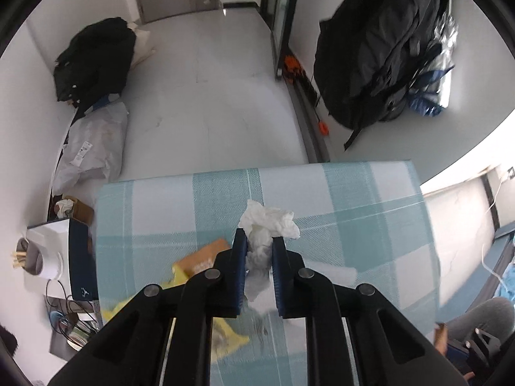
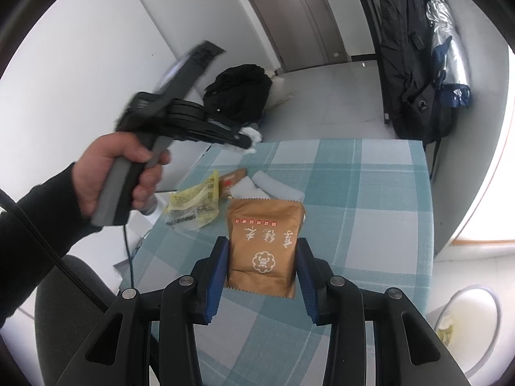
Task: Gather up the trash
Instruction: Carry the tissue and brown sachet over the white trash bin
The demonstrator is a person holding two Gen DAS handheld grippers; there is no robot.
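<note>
Holding tissue: the left hand-held gripper (image 1: pixel 259 241) is clamped on a crumpled white tissue wad (image 1: pixel 268 223), lifted clear of the bench.
Tissue look: soft, creased, bulging past the blue pads (image 1: pixel 239 263) toward 12 o'clock, with a tail hanging between them.
Right hand-held gripper (image 2: pixel 262 259): its jaws stand apart on either side of a flat brown snack pouch with red and white print (image 2: pixel 264 244), which lies on the bench; whether the pads touch it I cannot tell.
Other trash: a crumpled yellow plastic wrapper (image 2: pixel 194 204) at the pouch's 10 o'clock, a folded white paper piece (image 2: pixel 278 188) at its 12 o'clock.
Bench (image 2: pixel 370 225): covered in teal-and-white checked cloth.
Room: pale floor (image 1: pixel 209 96), grey door (image 2: pixel 309 16) at 12 o'clock, black backpack (image 2: pixel 410 64) at 1 o'clock.
Person: a bare hand (image 2: pixel 109 173) in a dark sleeve grips the left handle.
</note>
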